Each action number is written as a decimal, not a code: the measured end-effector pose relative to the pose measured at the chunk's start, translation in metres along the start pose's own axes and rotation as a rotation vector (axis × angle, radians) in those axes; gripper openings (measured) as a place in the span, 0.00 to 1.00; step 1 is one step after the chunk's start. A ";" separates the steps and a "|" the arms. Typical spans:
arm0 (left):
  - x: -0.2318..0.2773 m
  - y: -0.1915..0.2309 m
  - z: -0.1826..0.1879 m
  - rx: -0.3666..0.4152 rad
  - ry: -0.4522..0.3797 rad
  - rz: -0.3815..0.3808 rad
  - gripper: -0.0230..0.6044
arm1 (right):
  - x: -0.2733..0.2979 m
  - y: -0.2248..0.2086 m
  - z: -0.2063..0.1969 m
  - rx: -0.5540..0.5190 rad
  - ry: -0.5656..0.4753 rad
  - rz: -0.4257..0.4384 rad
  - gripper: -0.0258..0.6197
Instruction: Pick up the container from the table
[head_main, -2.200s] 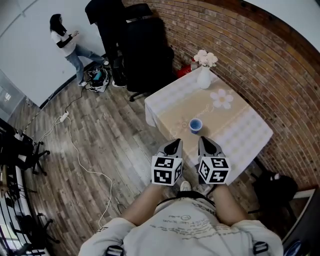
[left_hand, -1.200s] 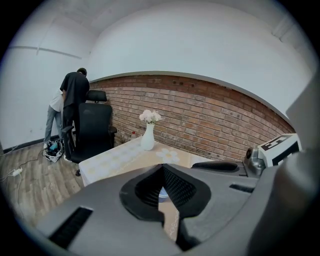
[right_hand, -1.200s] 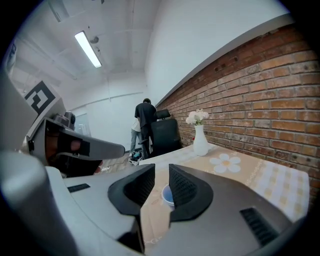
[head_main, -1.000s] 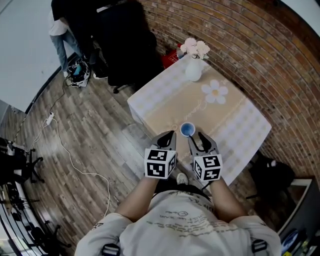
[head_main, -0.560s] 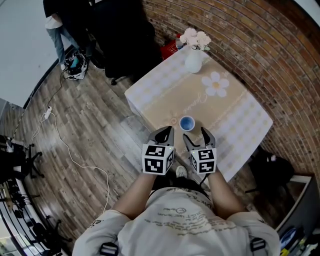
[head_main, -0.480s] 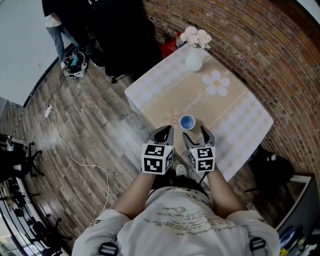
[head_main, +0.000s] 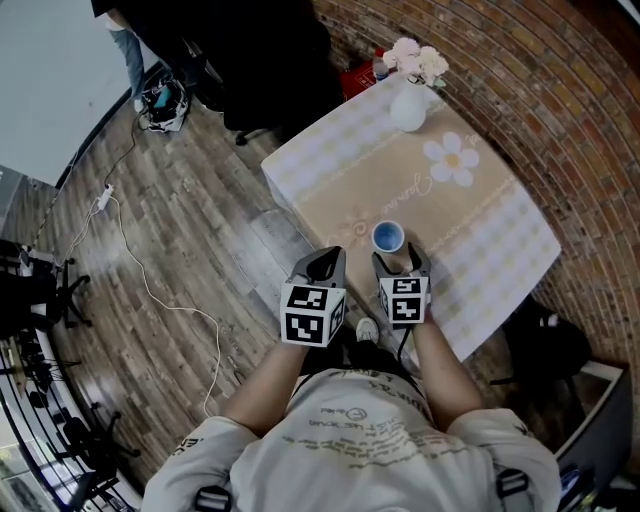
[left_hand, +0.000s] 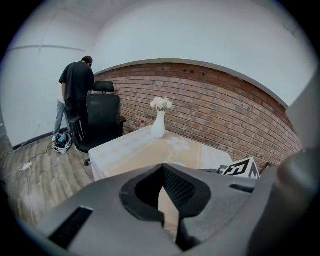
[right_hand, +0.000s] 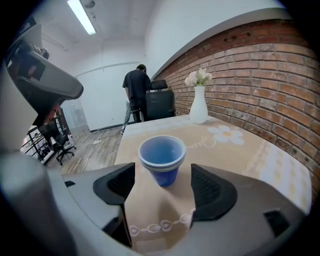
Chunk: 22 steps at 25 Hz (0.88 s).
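A blue container (head_main: 388, 237) is set upright on the near part of the table (head_main: 480, 230). Its long axis is vertical and its open mouth is turned up, and only its blue inner wall is seen inside. A white vase (head_main: 408, 112) holding pale flowers (head_main: 420, 62) is placed at the far end, well apart. The table is covered by a beige and checked cloth printed with a daisy (head_main: 452, 160). It is backed by a brick wall (head_main: 560, 110) and stands on a wood floor (head_main: 170, 260). The right gripper (head_main: 400, 262) is held with its jaws spread wide, and the container stands just ahead of the gap, untouched. The left gripper (head_main: 325, 262) is held beside it, its jaws drawn to a thin slit.
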<state>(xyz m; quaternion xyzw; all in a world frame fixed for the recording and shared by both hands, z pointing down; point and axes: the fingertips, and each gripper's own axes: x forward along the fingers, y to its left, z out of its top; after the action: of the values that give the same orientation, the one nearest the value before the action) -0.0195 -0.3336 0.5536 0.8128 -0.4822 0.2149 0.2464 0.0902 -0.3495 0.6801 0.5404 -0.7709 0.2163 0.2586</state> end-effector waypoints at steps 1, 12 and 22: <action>0.000 0.002 -0.002 -0.003 0.004 0.007 0.04 | 0.005 0.000 -0.004 -0.011 0.013 0.003 0.55; -0.002 0.020 -0.009 -0.021 0.022 0.059 0.04 | 0.039 -0.001 -0.016 -0.050 0.082 0.006 0.55; 0.000 0.029 -0.010 -0.030 0.034 0.085 0.04 | 0.059 -0.006 -0.027 -0.087 0.138 0.007 0.54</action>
<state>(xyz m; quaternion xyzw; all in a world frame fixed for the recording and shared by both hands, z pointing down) -0.0465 -0.3395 0.5670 0.7841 -0.5152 0.2316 0.2571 0.0839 -0.3774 0.7386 0.5097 -0.7619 0.2202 0.3335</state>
